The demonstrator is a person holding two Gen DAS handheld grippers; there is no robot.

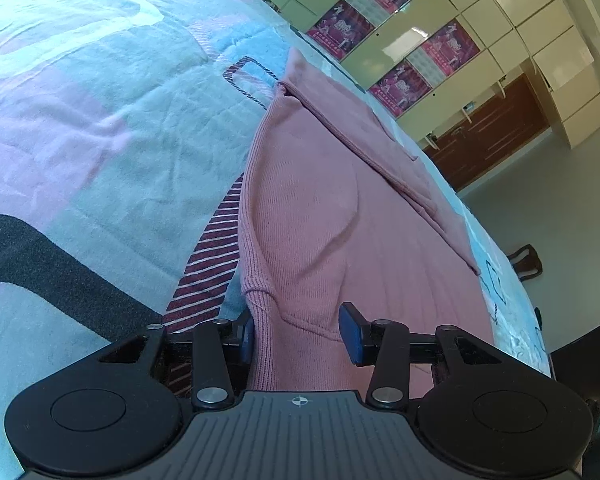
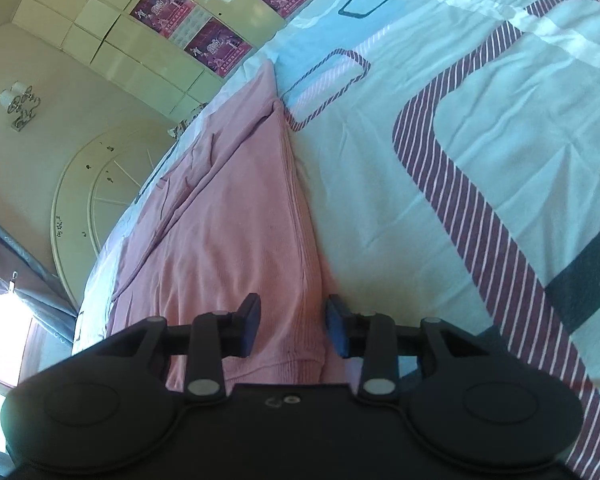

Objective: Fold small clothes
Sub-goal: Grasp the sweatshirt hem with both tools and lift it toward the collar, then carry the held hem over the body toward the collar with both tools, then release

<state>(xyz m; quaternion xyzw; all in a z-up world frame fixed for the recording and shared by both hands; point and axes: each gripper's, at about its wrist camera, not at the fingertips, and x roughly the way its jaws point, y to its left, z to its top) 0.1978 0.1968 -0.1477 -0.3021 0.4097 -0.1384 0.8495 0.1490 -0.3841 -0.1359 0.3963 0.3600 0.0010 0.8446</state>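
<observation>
Patterned bedsheet (image 1: pixel 100 128) was spread under pink knit garment (image 1: pixel 320 208). Left gripper (image 1: pixel 298 334) and right gripper (image 2: pixel 292 330) were held released, straddling hem; only top layer might be pinched, fold skewed.

pink ribbed garment (image 1: pixel 320 216), folded, flat on bedsheet (image 1: pixel 100 140)

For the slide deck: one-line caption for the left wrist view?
Open left gripper straddles the hem of a pink ribbed knit garment on a patterned bedsheet.
</observation>
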